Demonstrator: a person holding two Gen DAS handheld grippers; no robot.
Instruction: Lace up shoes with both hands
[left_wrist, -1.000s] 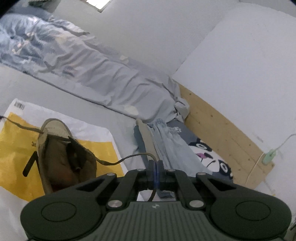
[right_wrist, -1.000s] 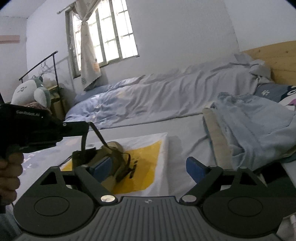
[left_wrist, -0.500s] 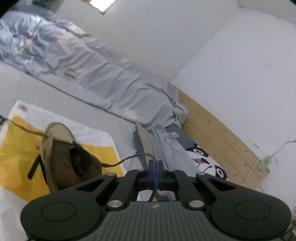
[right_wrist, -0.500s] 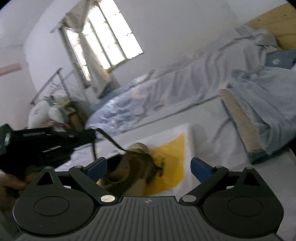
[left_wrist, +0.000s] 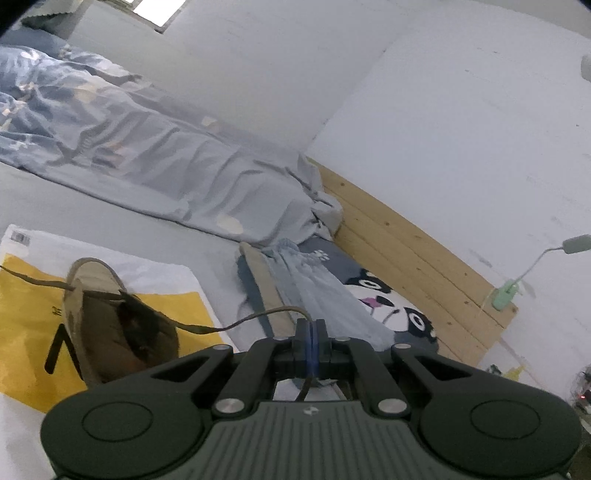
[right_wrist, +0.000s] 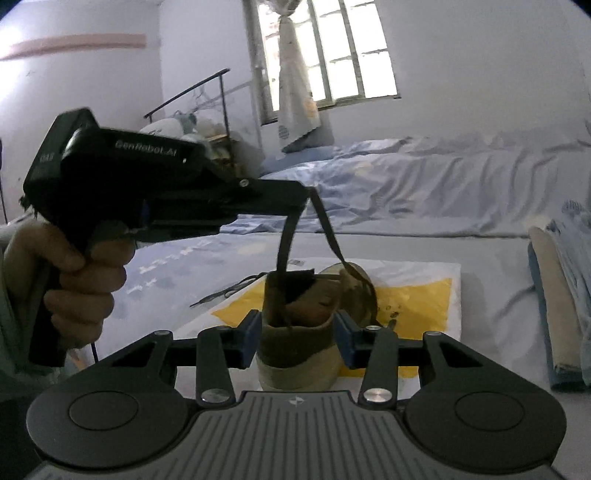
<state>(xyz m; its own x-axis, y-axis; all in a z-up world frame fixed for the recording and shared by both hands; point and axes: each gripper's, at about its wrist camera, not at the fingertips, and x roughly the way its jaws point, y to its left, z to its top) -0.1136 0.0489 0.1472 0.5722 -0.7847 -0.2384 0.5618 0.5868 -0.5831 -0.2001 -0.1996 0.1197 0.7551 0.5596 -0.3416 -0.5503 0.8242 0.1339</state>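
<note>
Right wrist: right tool (right_wrist: 297, 334) closing, clamps shoe (right_wrist: 299, 332) heel; left tool (left_wrist: 309, 345) pinches lace (left_wrist: 258, 317).

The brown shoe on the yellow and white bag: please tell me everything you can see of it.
The brown shoe looks like suede with a pale sole. It stands upright on a yellow and white bag on the bed. Its heel sits between the blue pads of the right gripper, whose jaws have just been closing. A dark lace runs up from it into the shut left gripper.
</note>
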